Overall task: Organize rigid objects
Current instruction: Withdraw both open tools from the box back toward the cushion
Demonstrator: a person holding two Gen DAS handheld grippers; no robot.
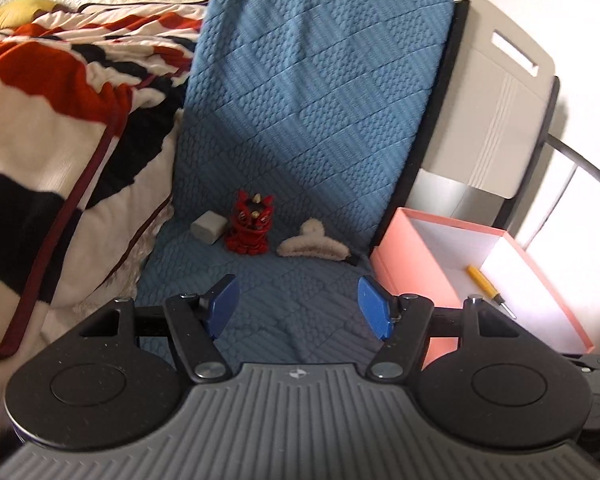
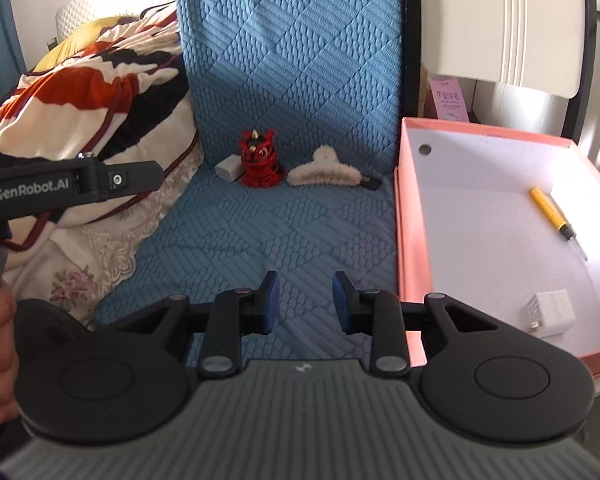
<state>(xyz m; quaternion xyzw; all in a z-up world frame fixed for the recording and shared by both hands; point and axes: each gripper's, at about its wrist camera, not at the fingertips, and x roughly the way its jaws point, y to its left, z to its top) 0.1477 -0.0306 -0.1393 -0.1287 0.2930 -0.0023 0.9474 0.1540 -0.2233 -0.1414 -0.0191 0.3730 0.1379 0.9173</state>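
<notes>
Lion figurine (image 1: 249, 222), white block (image 1: 208, 227) and fluffy hair claw (image 1: 311, 245) sit in a row at the back of the blue seat cushion (image 1: 284, 312), where it meets the backrest. The block touches or nearly touches the figurine; the claw lies just apart to its right. All three remain to be boxed.

Left hand-held gripper (image 1: 298, 307) hangs over the cushion with jaws apart and empty. Right hand-held gripper (image 2: 305, 303) has a narrower gap, also empty, so it would need to spread wider before taking anything.

The claw looks like the easiest next pick, being nearest the box and clear of its neighbours; close across its narrow body, not the soft fringe. For the figurine, come in from above so the block is not knocked.

The pink box (image 2: 407, 248) stands just right of the cushion, already holding a yellow pen (image 2: 550, 211) and a white charger (image 2: 550, 313), well apart.
</notes>
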